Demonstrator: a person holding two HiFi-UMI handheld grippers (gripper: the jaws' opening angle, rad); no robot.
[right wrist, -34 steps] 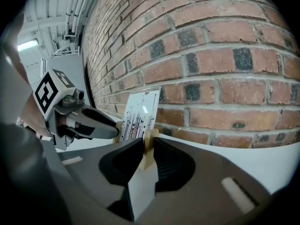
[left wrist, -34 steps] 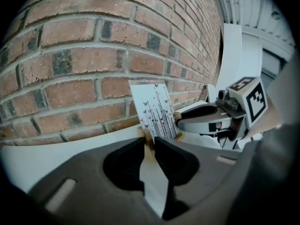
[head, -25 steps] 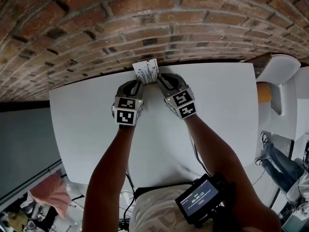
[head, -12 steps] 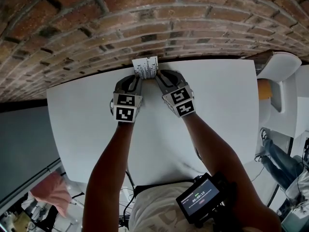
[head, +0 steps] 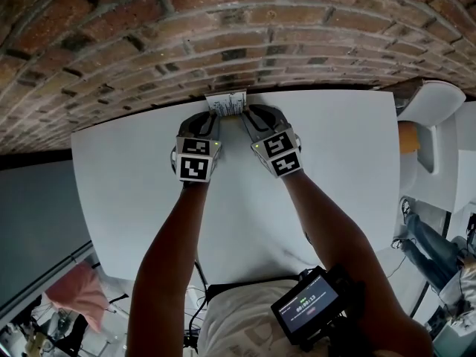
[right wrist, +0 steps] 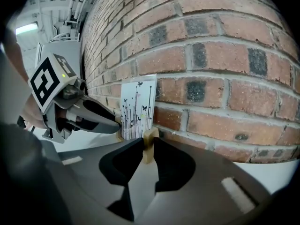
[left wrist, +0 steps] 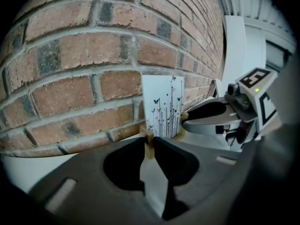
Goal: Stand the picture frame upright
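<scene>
Now the left gripper (left wrist: 148,144) is holding its fingers clamped on one lower wooden corner of the picture frame (left wrist: 163,107). The right gripper (right wrist: 148,146), its fingers having just been closing a touch further, is pinching the other corner. Between them the frame is standing steeper than a second ago, its face barely showing from above, at the back edge of the worktop (head: 335,169) beside the brick wall (head: 223,36). Judging by this, the standing is nearly finishing.

The left gripper (head: 213,119) and right gripper (head: 246,117) are grey, each with a black-and-white marker cube and a green light. The shirt (head: 242,324) is pale and patterned.
</scene>
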